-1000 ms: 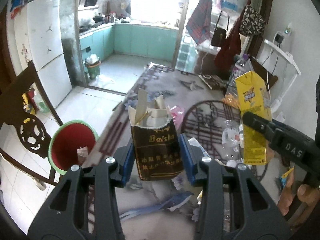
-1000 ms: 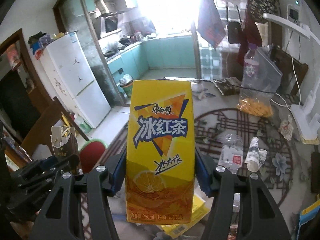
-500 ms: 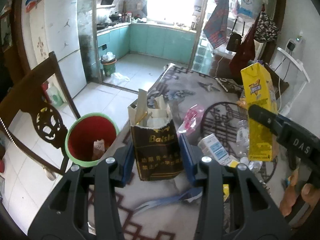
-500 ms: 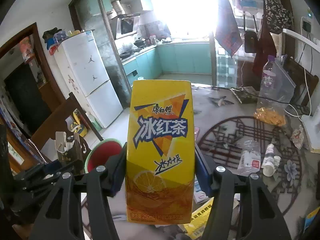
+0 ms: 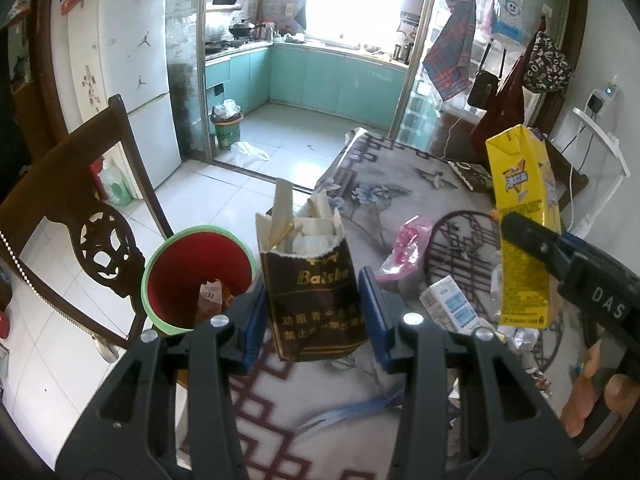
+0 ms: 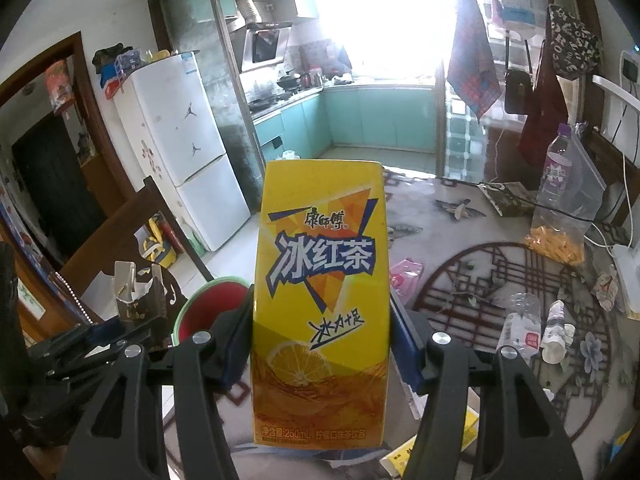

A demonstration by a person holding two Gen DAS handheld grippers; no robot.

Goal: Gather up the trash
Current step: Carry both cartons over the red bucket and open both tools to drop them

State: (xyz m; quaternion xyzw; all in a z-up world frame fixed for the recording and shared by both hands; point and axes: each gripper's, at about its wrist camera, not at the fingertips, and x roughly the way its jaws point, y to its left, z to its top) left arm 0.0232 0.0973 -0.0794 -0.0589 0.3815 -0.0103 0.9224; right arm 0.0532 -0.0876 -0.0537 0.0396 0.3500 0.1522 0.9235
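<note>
Two handheld grippers, each carrying one piece of trash above the near edge of the table (image 5: 404, 184). The table bears a grey floral cloth with a dark lattice medallion. A dark wooden chair (image 5: 60, 188) stands at its left side, and just beside the table edge, on the tiled floor, sits the red bin (image 5: 196, 272) with a green rim; scraps of wrapper lie inside it. The left gripper (image 5: 312, 312) has its blue pads pressed against both sides of the brown cigarette pack (image 5: 316, 300), torn open at the top and stuffed with paper, held upright close to the right of the bin's rim. The right gripper (image 6: 322, 344) clamps the yellow tea carton (image 6: 320, 304) upright between its blue pads, with the printed face toward the camera; in the left view the carton (image 5: 524, 224) hangs over the medallion. Smaller litter on the cloth: a pink wrapper (image 5: 408, 244), a small white carton (image 5: 448, 304), a crushed clear bottle (image 6: 520, 324), and a bag of orange snacks (image 6: 556, 240).
</note>
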